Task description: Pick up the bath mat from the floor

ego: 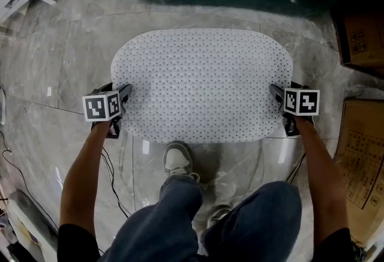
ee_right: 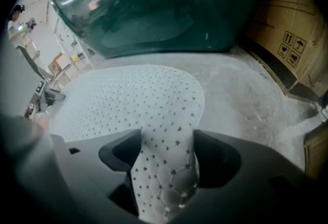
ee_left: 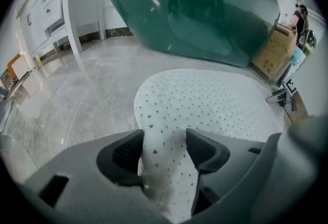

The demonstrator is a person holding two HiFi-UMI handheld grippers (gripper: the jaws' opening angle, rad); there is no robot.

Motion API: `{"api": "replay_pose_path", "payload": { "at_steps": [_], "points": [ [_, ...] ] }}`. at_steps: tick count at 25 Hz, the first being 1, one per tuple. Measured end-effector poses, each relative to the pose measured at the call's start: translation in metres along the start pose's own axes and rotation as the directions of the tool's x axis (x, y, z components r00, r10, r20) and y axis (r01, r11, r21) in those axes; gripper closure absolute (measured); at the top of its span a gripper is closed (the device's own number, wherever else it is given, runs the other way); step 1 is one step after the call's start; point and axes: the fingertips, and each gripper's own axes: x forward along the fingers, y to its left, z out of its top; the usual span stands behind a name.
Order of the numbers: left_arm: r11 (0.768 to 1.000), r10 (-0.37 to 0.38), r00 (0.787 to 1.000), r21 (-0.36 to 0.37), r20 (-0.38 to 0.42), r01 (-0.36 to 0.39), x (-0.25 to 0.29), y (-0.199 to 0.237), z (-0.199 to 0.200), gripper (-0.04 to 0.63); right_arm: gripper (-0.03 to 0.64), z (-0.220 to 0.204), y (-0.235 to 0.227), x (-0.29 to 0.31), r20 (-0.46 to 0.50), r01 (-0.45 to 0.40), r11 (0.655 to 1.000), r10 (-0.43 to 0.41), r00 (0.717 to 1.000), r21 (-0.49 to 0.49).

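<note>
Lit dimly from overhead; streaked with glare on the glossy grey marble floor (ego: 54, 69); warped, blackened at gripper-view edges.

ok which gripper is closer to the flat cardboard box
Right. The right gripper grips the bath mat's edge just beside the cardboard box; the left gripper is across the mat.

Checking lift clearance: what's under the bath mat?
Grey marble floor shows all round the bath mat, which lies on it. The left gripper and right gripper each pinch one end. Anything beneath the middle is covered.
</note>
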Motion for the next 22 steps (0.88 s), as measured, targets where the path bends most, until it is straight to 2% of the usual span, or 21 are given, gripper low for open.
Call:
{"api": "replay_pose_path", "payload": {
  "at_steps": [2, 4, 8, 12, 15, 19, 22],
  "points": [
    [1.000, -0.030, 0.999, -0.008, -0.010, 0.030, 0.000, -0.005, 0.000, 0.351, 0.339, 0.000, 0.008, 0.000, -0.003, -0.019, 1.000, 0.019, 1.000, -0.011],
    [0.998, -0.055, 0.998, -0.014, -0.016, 0.055, -0.001, -0.012, 0.001, 0.423, 0.404, 0.000, 0.016, 0.000, 0.002, -0.037, 0.999, 0.037, 0.999, -0.021],
    [0.998, -0.057, 0.998, -0.024, -0.007, 0.057, -0.001, -0.019, 0.002, 0.472, 0.453, 0.002, 0.022, -0.003, 0.017, -0.059, 0.998, 0.059, 0.998, 0.008],
    [0.996, -0.081, 0.996, -0.024, -0.024, 0.081, -0.003, -0.026, 0.002, 0.529, 0.564, 0.001, 0.036, -0.002, 0.011, -0.101, 0.995, 0.101, 0.995, 0.015],
    [0.995, -0.093, 0.995, -0.030, -0.038, 0.092, -0.003, -0.029, 0.005, 0.545, 0.578, 0.002, 0.037, -0.002, 0.012, -0.106, 0.994, 0.106, 0.994, 0.035],
    [0.986, -0.127, 0.991, -0.114, -0.027, 0.124, -0.006, -0.029, 0.005, 0.552, 0.583, 0.003, 0.038, -0.007, 0.027, -0.129, 0.990, 0.128, 0.991, 0.064],
    [0.985, -0.136, 0.991, -0.106, -0.008, 0.134, -0.012, -0.032, 0.009, 0.563, 0.586, 0.005, 0.040, -0.011, 0.045, -0.126, 0.991, 0.124, 0.991, 0.042]
  ]
}}
